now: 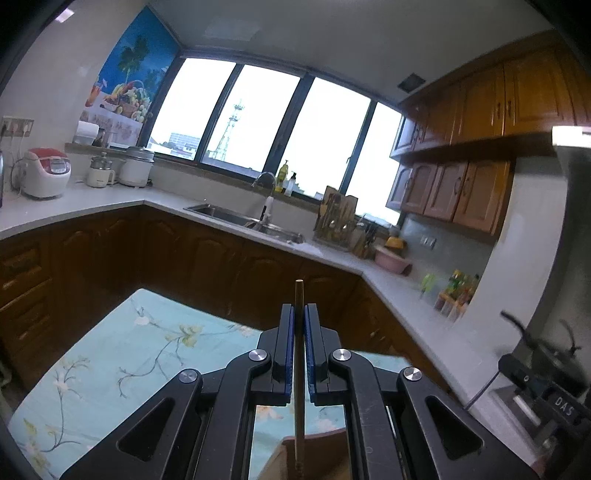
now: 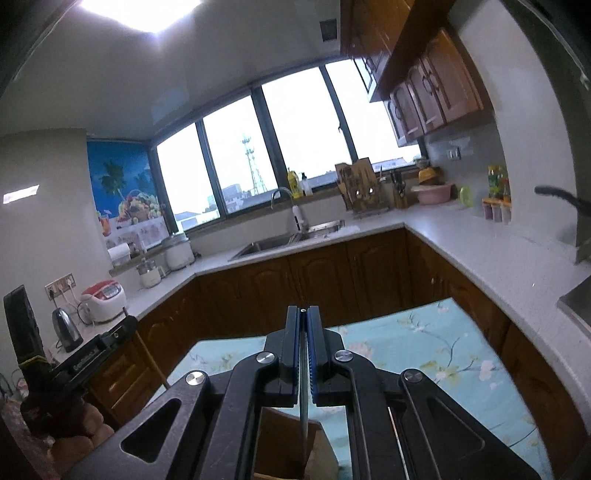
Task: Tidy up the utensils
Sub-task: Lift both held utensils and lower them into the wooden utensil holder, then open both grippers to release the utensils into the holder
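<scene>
Table [image 1: 110, 362], floral teal cloth; brown holder [image 2: 280, 439] on it.

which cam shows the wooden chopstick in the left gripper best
The left wrist view. The wooden chopstick runs up the middle of the picture, clamped in the left gripper, with its tip sticking out past the fingers. The right wrist view shows only a thin brown stick at its left edge, possibly that chopstick.

Ahead of my claw a wide window [image 1: 258, 122] glows white with daylight, a tower outside. Below it a pale counter [image 1: 110, 201] wraps the corner over dark wooden cabinets [image 1: 207, 254], with a steel sink [image 1: 236, 218] set in. Wooden wall cupboards [image 1: 491, 99] hang to my right. A ceiling light [image 2: 140, 14] glares overhead. A fruit poster [image 1: 129, 81] hangs left.
</scene>
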The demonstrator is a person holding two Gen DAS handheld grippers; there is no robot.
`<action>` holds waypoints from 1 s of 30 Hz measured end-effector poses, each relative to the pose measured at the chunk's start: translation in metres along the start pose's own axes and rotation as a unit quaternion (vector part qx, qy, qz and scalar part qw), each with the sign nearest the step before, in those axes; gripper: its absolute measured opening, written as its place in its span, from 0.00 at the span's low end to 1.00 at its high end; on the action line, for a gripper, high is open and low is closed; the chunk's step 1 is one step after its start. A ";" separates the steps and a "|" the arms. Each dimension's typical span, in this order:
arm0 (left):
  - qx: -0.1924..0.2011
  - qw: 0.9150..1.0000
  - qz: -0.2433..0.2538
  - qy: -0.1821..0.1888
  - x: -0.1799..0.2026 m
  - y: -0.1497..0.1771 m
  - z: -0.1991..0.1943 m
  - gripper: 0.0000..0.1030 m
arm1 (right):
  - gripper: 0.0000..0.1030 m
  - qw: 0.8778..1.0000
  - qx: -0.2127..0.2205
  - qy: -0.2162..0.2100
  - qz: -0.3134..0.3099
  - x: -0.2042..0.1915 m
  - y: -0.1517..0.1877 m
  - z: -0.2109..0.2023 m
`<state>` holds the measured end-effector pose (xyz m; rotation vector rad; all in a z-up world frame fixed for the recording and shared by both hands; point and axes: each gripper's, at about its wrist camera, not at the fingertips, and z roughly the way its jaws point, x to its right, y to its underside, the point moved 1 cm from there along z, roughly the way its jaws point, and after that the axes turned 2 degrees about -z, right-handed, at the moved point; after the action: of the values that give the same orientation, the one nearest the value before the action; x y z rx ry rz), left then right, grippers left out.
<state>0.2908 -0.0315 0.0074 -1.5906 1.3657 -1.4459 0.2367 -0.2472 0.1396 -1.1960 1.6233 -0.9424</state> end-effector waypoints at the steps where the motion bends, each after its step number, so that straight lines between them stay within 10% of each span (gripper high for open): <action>1: -0.004 1.000 0.003 -0.002 0.001 0.006 0.003 0.04 | 0.03 1.000 -0.004 -0.002 0.002 0.002 0.004 0.003; 30: -0.100 0.995 0.027 -0.006 0.000 -0.070 0.033 0.18 | 0.09 0.997 -0.069 -0.009 0.021 0.021 0.037 0.026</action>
<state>0.3428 -0.0176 0.0626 -1.6690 1.5762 -1.2996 0.2472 -0.2605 0.0922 -1.2549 1.7144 -0.8023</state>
